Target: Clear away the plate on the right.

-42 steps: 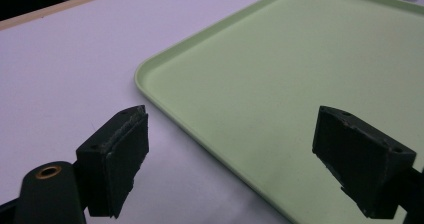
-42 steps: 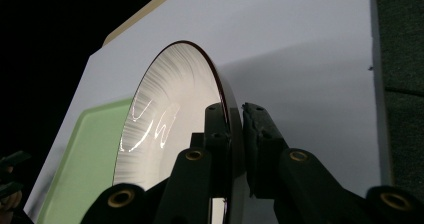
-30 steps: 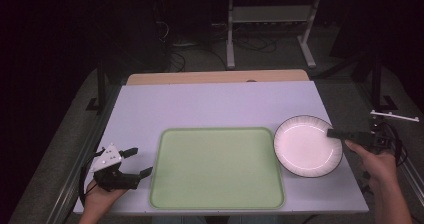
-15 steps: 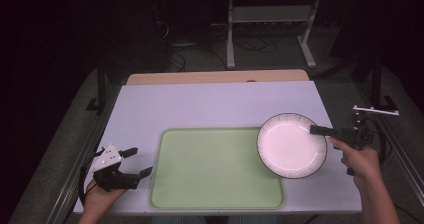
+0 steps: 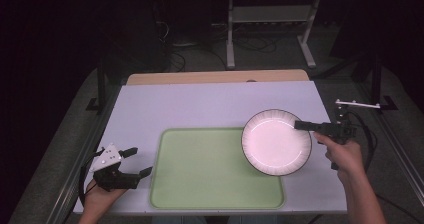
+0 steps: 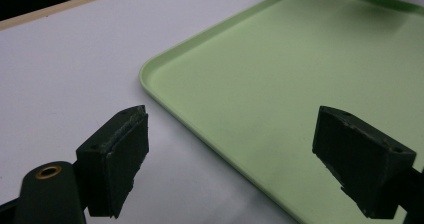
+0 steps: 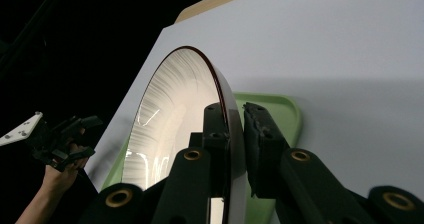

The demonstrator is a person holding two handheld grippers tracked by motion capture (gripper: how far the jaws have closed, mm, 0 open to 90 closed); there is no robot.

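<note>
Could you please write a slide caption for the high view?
Right tool grips a white plate by its rim above the green tray.

Bright, even light on the table [image 5: 200, 104], dark surroundings, close tongs slightly soft.

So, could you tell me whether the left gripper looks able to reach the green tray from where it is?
Probably yes: the left gripper sits open beside the green tray's left edge, with bare table between them.
</note>
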